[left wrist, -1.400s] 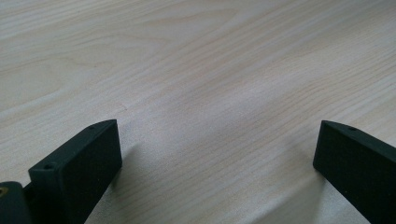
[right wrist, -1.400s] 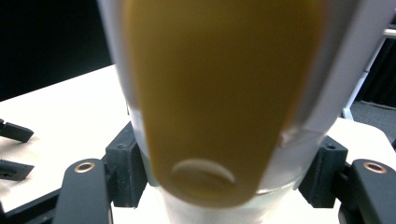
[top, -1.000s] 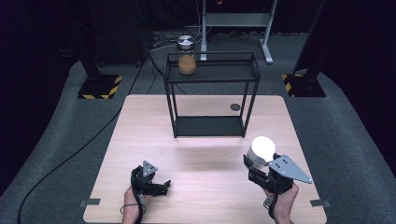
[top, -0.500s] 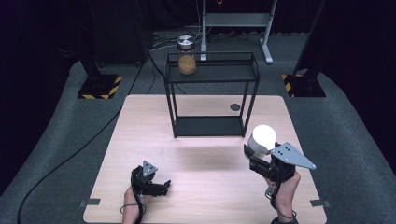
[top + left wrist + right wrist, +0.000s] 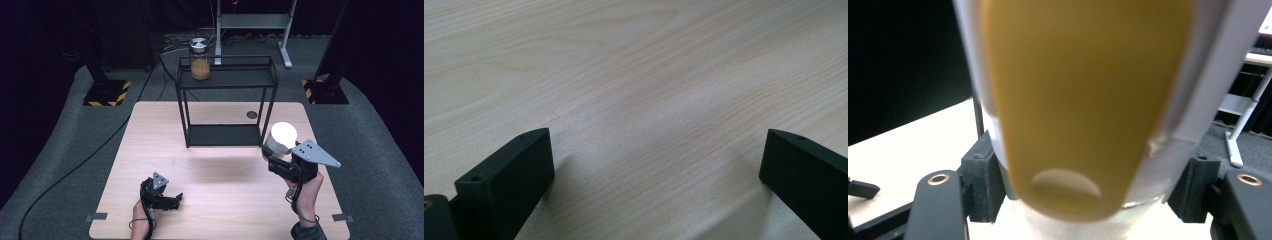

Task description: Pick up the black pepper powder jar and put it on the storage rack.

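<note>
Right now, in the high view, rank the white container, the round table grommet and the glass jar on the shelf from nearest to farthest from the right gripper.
1. White container: clamped in the right gripper, over the table's right side.
2. Round table grommet: on the table, beside the black shelf, up and left of the gripper.
3. Glass jar: on the shelf's top, at its left end.

A: What carries everything?
B: A pale wood tabletop point(image 5: 220, 180) on grey floor point(image 5: 75, 150).

A: What stands on the tabletop?
B: A black rack point(image 5: 226, 107) at the far middle, its lower shelf just above the wood. Just right of it a small round dark disc point(image 5: 252, 115) sits in the wood.

A: On the rack?
B: A jar point(image 5: 199, 59) with a metal lid, holding brown stuff, at the left end of the top shelf.

A: Near side?
B: Bare wood grain, seen close in the left gripper view.
</note>
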The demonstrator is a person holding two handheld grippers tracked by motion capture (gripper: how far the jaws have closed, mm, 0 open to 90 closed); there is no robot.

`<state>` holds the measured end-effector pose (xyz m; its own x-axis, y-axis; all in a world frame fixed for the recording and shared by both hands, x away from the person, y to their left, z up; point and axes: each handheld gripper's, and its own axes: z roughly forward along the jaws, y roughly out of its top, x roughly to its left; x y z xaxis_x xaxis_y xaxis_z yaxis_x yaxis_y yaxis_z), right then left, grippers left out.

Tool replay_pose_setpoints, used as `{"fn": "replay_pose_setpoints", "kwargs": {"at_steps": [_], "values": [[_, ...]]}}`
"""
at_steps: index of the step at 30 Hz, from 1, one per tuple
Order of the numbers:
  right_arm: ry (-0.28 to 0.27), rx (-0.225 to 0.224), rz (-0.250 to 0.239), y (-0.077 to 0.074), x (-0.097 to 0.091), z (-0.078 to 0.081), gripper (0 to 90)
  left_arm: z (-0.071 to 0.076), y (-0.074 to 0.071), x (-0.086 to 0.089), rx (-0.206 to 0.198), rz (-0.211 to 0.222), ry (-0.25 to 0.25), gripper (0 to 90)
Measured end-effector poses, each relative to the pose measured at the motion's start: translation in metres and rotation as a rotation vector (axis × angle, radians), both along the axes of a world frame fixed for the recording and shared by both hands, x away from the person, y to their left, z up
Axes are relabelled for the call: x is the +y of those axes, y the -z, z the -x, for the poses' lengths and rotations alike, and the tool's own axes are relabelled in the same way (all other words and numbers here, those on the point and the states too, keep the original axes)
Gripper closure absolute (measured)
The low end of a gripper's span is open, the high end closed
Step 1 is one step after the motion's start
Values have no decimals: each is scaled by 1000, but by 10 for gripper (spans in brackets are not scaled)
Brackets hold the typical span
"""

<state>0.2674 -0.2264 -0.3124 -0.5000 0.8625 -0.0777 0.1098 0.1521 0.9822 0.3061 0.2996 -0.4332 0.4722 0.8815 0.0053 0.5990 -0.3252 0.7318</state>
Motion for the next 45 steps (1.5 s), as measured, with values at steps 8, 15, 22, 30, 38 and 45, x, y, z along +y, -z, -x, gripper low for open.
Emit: {"fn": "replay_pose_setpoints", "kwargs": {"at_steps": [8,15,22,30,38,45], "values": [[-13,-19,10,-17,2,-9,301,0,0,0,0,0,0,6],[-22,-38,23,-27,3,-14,301,0,0,0,0,1,0,6],[-27,-45,29,-36,4,-18,301,0,0,0,0,0,0,6],[-18,-52,38,-46,2,-22,301,0,0,0,0,1,0,6],[-22,-66,40,-58,1,-26,300,0,0,0,0,1,0,6],[-21,-72,45,-65,1,-30,300,0,0,0,0,0,0,6]]}}
